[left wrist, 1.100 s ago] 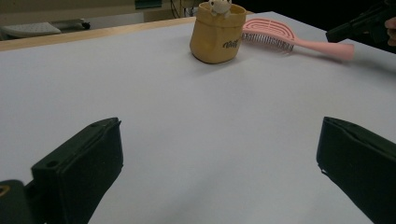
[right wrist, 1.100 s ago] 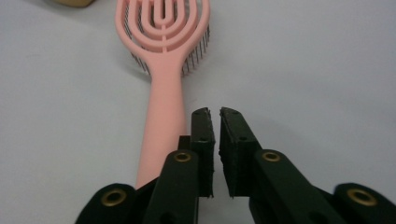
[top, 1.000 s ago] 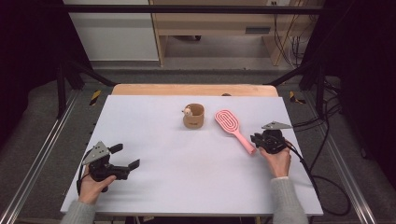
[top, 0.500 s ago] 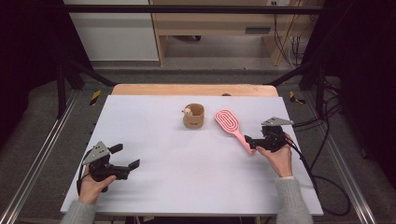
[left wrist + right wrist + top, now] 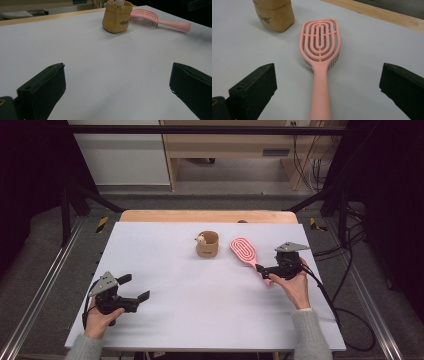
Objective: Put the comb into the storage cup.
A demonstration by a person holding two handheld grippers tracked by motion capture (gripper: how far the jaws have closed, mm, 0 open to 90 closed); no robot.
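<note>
Between the spread jaws of the right tongs (image 5: 325,93) (just opened, gripping nothing) lies the pink hairbrush (image 5: 320,55) on the bench (image 5: 165,265), handle nearest and head pointing away beside the tan pouch (image 5: 207,244); the left tongs (image 5: 131,290), also released, rest well apart.

Pink hairbrush (image 5: 247,254): one-piece plastic with a vented oval head of concentric slots. It lies flat on the white table, bristles down, on the right side. The head points far-left, just right of the tan pouch (image 5: 207,244). The straight handle (image 5: 320,97) runs toward the near-right.
</note>
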